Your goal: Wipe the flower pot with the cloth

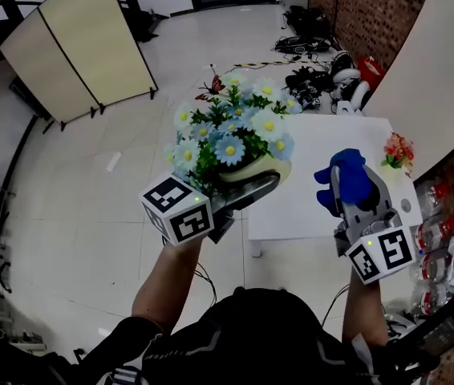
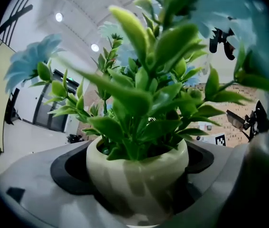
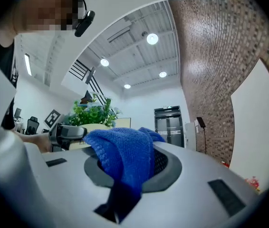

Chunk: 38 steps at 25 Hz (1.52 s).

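Left gripper clamps the flower pot holding flowers; right gripper pinches the cloth.

We see bright, even indoor light from round ceiling lamps, with soft glare on the pale floor. Both gripper views bend strongly and go black at the corners. In the left gripper view the nearest leaves blur, while the pot is fairly sharp.
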Each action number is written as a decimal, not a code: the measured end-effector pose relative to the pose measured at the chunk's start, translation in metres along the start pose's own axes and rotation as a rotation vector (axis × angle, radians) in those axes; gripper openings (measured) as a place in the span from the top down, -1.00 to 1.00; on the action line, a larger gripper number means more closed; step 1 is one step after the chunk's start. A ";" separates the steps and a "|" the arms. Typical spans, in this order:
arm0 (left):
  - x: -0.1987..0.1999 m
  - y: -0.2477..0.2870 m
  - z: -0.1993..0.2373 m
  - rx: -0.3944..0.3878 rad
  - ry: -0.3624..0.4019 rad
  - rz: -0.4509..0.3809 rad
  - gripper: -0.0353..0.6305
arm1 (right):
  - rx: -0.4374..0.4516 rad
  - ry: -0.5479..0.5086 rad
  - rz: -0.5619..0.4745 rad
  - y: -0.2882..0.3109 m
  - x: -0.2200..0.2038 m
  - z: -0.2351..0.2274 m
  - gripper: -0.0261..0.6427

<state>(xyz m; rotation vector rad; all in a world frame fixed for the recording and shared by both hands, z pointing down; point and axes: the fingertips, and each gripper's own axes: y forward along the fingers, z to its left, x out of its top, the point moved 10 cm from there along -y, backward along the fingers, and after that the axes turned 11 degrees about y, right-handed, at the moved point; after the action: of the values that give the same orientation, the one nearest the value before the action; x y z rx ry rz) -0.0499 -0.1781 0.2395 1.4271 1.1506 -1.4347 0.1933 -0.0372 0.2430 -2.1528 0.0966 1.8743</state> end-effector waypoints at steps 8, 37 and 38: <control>-0.003 0.002 -0.001 -0.041 -0.009 0.011 -0.77 | -0.031 0.011 0.005 0.002 0.006 -0.007 0.70; -0.236 0.042 0.006 -0.308 0.126 0.214 -0.77 | -0.123 0.060 0.210 -0.006 -0.087 -0.055 0.70; -0.248 0.045 0.007 -0.311 0.123 0.218 -0.77 | -0.119 0.061 0.219 -0.007 -0.092 -0.057 0.69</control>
<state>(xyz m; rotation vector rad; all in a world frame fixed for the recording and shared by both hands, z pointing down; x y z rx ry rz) 0.0040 -0.2128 0.4830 1.3842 1.1946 -0.9814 0.2353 -0.0577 0.3410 -2.3647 0.2486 1.9764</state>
